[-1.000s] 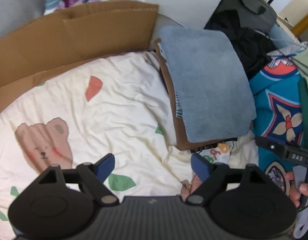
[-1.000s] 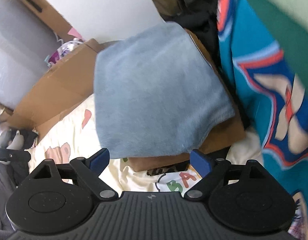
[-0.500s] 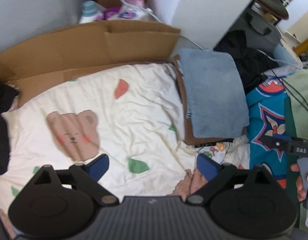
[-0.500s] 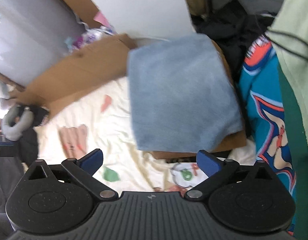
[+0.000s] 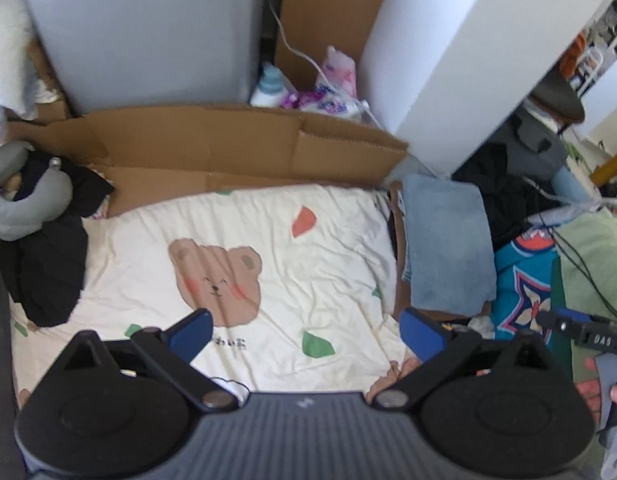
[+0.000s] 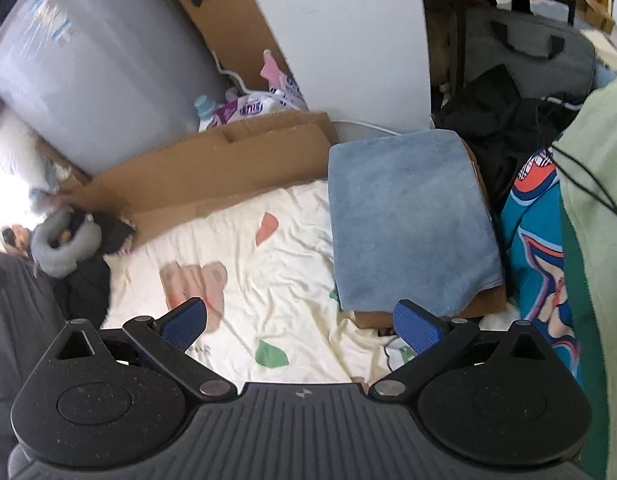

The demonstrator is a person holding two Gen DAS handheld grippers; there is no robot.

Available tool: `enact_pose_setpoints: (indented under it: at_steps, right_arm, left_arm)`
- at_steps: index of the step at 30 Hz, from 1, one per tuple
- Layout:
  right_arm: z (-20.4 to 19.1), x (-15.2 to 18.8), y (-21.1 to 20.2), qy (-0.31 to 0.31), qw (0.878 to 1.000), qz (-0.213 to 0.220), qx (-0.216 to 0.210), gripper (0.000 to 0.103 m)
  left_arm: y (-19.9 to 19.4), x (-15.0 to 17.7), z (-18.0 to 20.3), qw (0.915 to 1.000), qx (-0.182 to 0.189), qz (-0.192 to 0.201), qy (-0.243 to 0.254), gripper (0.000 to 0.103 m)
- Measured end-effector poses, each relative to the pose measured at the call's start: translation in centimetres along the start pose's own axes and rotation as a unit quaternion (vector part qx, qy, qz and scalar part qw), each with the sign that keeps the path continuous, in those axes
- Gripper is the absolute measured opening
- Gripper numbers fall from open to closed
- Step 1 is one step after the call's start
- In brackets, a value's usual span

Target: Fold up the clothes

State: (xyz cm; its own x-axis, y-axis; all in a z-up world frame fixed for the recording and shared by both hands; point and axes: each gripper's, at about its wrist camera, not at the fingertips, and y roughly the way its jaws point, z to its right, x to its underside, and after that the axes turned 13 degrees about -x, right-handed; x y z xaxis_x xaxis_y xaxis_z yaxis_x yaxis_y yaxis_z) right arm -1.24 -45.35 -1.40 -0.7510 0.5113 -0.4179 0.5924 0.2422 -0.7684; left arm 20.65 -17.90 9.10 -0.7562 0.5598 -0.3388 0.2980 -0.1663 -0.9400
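Left view: fingers (image 5: pixel 188 330) spreading on the left gripper (image 5: pixel 306 332), nothing between; blue towel (image 5: pixel 446 248) folded on a brown one at the sheet's (image 5: pixel 308 264) right edge, black garment (image 5: pixel 48 264) unfolded at left. Right view: right gripper (image 6: pixel 300 322) wide, empty; teal shirt (image 6: pixel 528 248) crumpled beside the towel, cardboard (image 6: pixel 212 172) crowding behind.

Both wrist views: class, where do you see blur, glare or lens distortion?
Left wrist view: straight edges of the cardboard bow, corners go dark. Right wrist view: bear sheet and neck pillow smeared by blur, left edge washed out white.
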Motion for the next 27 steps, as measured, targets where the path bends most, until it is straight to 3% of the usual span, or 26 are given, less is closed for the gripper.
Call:
enact_pose_setpoints:
  at_steps: [10, 14, 23, 27]
  right_arm:
    - [-6.4, 2.3, -1.3, -0.044, 0.998, 0.003, 0.054, 0.103]
    - [-8.3, 3.2, -2.3, -0.053, 0.998, 0.003, 0.039, 0.103]
    - [-11.6, 5.5, -3.9, -0.056, 0.998, 0.036, -0.010, 0.103]
    - [-13.5, 6.6, -4.3, -0.073, 0.996, 0.049, -0.023, 0.103]
  left_arm:
    - [-1.6, 4.7, -4.0, 0.9994, -0.008, 0.031, 0.010, 0.102]
    - [-2.6, 6.3, -5.0, 0.9986, -0.014, 0.049, 0.011, 0.102]
    - [-4.7, 10.2, -5.8, 0.9935, -0.032, 0.100, -0.044, 0.102]
    - [-4.5, 12.0, -5.0, 0.9918, -0.059, 0.110, -0.031, 0.102]
